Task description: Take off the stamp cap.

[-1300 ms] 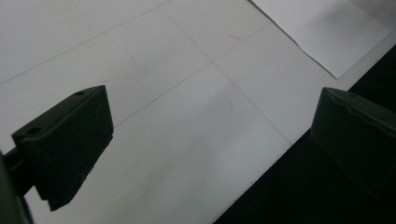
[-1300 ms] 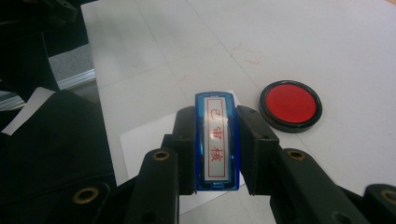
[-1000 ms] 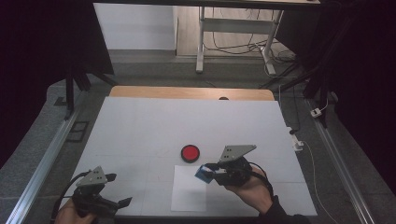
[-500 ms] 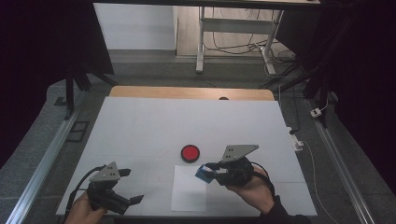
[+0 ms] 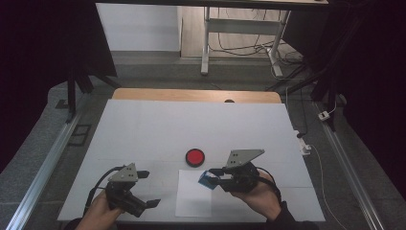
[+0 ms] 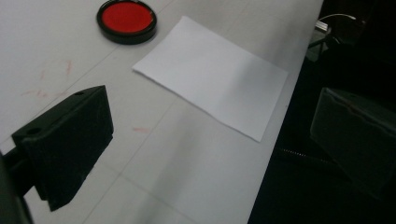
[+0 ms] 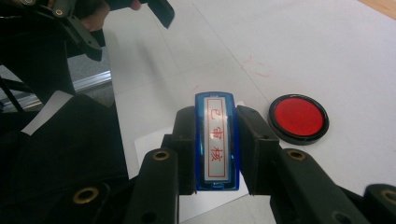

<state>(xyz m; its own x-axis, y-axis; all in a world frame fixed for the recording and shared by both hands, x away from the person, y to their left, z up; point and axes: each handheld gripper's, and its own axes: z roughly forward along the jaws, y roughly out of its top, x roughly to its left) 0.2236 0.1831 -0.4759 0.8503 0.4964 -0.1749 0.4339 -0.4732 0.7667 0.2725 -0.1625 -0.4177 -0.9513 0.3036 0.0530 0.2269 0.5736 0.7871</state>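
The right gripper (image 7: 215, 149) pinches the blue stamp (image 7: 214, 140) above the sheet of paper (image 5: 194, 193), with the red ink pad (image 5: 195, 156) just beyond. The left gripper (image 5: 143, 189), its 2 jaws spread and empty, hovers beside the sheet. Unheld, the paper could slide or lift with the stamp, smearing the print.

1. Left gripper (image 5: 152, 188): held low at the 7 o'clock corner, jaws spread apart, pointing toward 3 o'clock.
2. Right gripper (image 5: 208, 178): held at 5 o'clock, jaws clamped, pointing toward 9 o'clock.
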